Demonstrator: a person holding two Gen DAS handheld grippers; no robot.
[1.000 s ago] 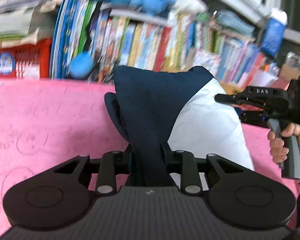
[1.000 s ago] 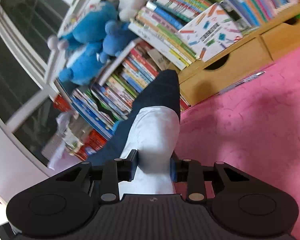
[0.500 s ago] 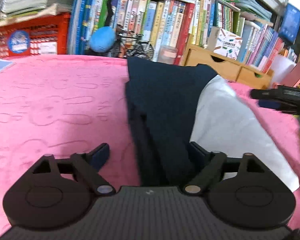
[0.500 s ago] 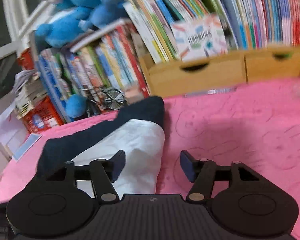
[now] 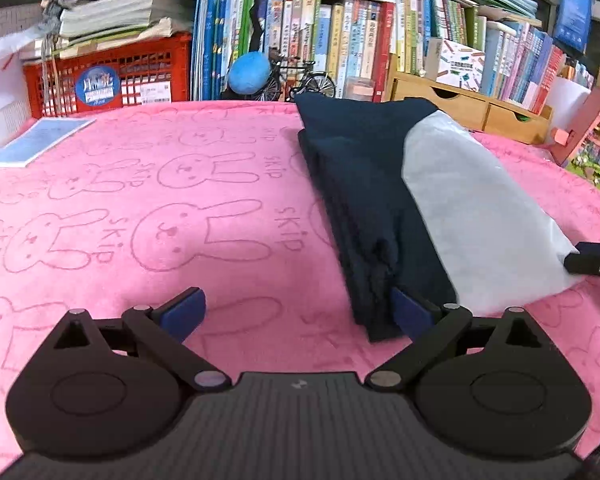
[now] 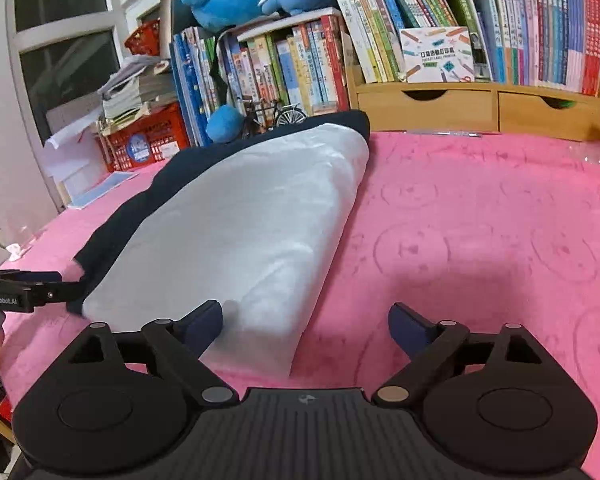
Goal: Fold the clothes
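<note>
Garment (image 5: 384, 200): a navy-and-white piece of clothing is shown lying folded into a long, narrow bundle on the pink blanket (image 5: 140, 208), navy side toward the left gripper, white panel (image 6: 236, 216) toward the right.
Left gripper (image 5: 298, 310): the tongs are held wide apart; the near navy corner is touched by the right-hand pad (image 5: 410, 314), but nothing is clamped.
Right gripper (image 6: 306, 326): the tongs are likewise spread apart; the near white corner is seen just beside the left-hand pad (image 6: 202, 324), ungripped.
Step in hand: a lengthwise fold is judged complete, with the bundle set down and let go at its near end.
Next move: a crosswise fold is probably called for; the two near corners would need to be pinched through all layers and carried toward the far end by the bookshelf (image 6: 420, 40).
Caution: the stacked layers may slip apart if only the top one is caught.
</note>
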